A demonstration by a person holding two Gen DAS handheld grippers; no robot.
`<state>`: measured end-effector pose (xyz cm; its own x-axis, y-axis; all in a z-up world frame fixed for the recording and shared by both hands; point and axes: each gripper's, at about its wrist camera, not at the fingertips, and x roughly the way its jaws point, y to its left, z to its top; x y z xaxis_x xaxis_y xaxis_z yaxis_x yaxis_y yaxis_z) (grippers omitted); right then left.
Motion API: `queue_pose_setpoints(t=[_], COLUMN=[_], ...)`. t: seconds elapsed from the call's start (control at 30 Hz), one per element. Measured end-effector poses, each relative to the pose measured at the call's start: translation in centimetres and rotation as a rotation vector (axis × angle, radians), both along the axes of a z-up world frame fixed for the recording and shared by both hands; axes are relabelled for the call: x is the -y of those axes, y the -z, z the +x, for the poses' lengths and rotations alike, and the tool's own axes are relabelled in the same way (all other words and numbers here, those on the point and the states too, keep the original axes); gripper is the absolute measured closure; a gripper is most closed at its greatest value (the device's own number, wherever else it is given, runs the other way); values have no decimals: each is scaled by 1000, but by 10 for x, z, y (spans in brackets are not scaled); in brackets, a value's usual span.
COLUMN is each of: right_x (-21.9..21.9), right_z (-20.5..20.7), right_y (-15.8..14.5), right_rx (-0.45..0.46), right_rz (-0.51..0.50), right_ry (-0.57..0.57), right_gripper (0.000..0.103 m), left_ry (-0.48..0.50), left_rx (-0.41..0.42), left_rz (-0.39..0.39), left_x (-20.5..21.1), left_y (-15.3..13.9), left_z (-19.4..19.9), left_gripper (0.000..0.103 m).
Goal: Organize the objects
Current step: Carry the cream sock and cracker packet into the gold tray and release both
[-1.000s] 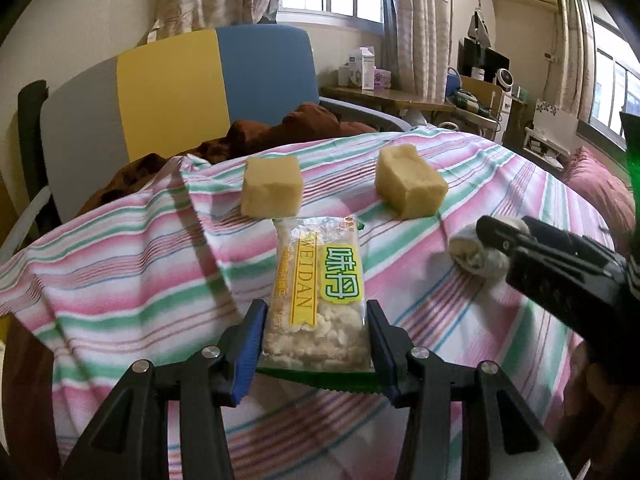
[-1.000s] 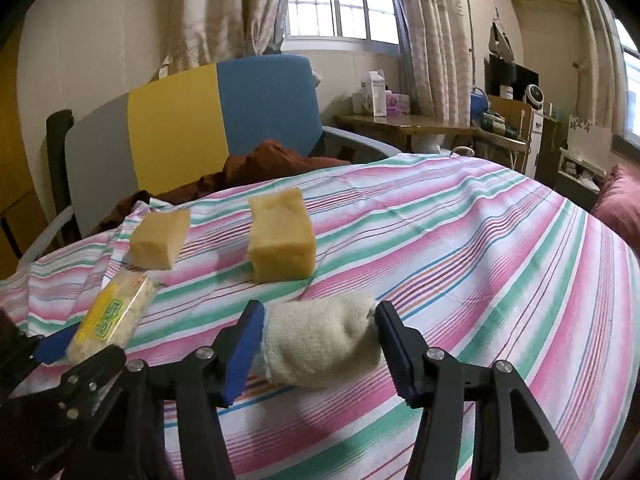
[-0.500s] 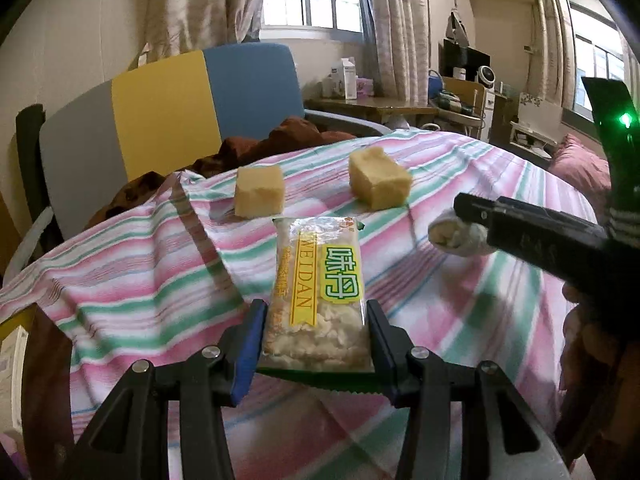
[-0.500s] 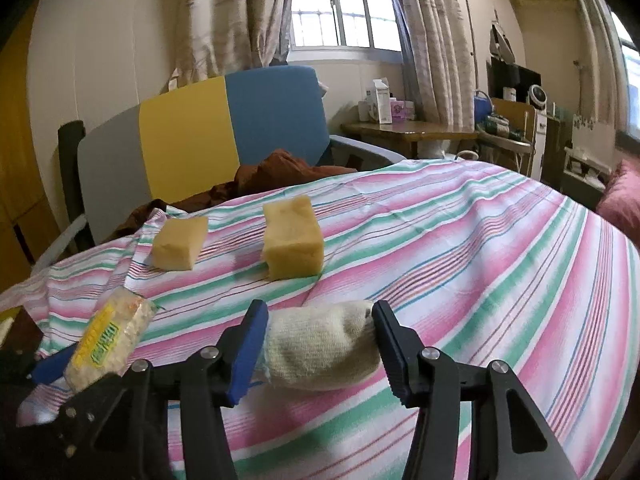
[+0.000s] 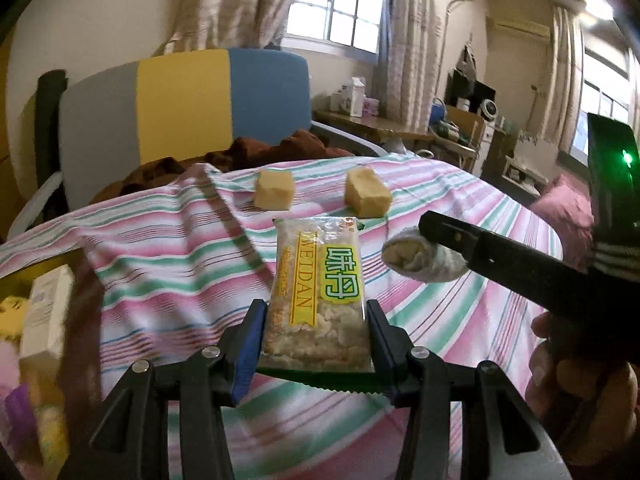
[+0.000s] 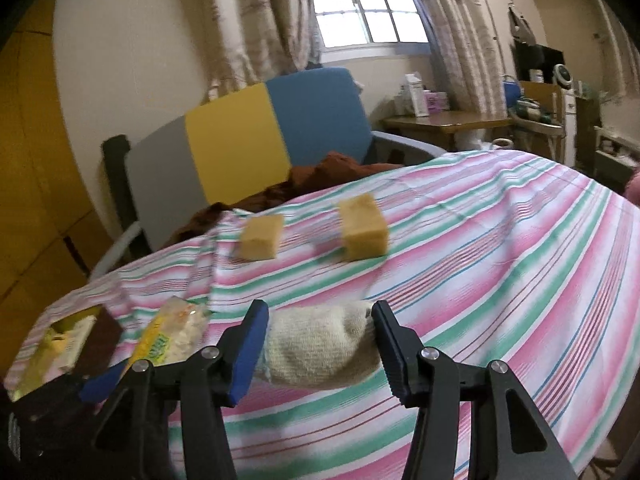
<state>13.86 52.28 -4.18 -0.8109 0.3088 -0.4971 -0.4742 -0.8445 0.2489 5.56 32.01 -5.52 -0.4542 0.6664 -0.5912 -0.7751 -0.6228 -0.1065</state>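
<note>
My left gripper is shut on a clear snack packet with a yellow and green label, held above the striped tablecloth. My right gripper is shut on a rolled cream sock, also held above the cloth. In the left wrist view the sock and the right gripper's black arm show at the right. In the right wrist view the packet shows at the lower left. Two yellow sponge blocks lie at the far side of the table.
A grey, yellow and blue chair with a brown cloth on it stands behind the table. A white box sits below the table's left edge. A wooden desk with cartons stands under the window.
Both grippers have pulled back and away from the sponges, still holding the packet and the sock. The table's left edge and the box below it have come into view.
</note>
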Motion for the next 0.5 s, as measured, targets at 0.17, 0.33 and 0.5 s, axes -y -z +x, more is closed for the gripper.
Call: queue_pose_setpoints(t=[0.17, 0.33, 0.5], right_x=[34, 69, 107], right_z=[4, 2, -11], right_y=[-12, -17, -23], right_rx=[-15, -18, -20], right_rz=[10, -7, -4], right_ry=[-76, -160, -255], right_gripper=[49, 49, 49], left_ry=[-30, -53, -125], left_rx=[-4, -31, -12], left_rz=[32, 63, 74], left_x=[37, 74, 114], left_y=[-13, -27, -32], left_z=[8, 18, 10], left_gripper=[54, 54, 54])
